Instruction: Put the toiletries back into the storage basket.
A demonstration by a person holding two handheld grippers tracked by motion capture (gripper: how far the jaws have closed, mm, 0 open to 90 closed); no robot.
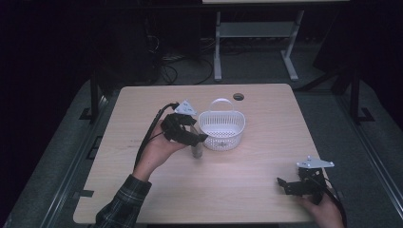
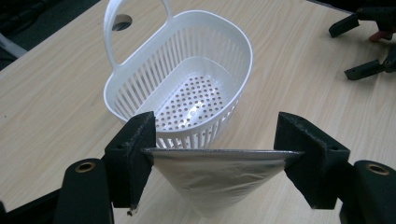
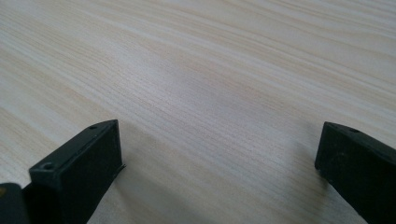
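Observation:
A silver foil pouch (image 2: 215, 179) hangs between the jaws of my left gripper (image 2: 217, 150), which is shut on the two ends of its flat sealed top edge. In the high view the left gripper (image 1: 199, 140) holds the pouch (image 1: 196, 150) just left of a white slotted plastic basket (image 1: 223, 137) with a loop handle. The basket (image 2: 140, 88) stands upright and holds nothing, right behind the pouch. My right gripper (image 1: 281, 184) rests low near the table's front right corner, open, and nothing lies between its jaws (image 3: 217, 154).
The light wooden table (image 1: 237, 190) has a round cable hole (image 1: 238, 97) near its far edge, behind the basket. A desk frame and cables stand on the dark floor beyond. The right gripper (image 2: 359, 46) shows far off in the left gripper view.

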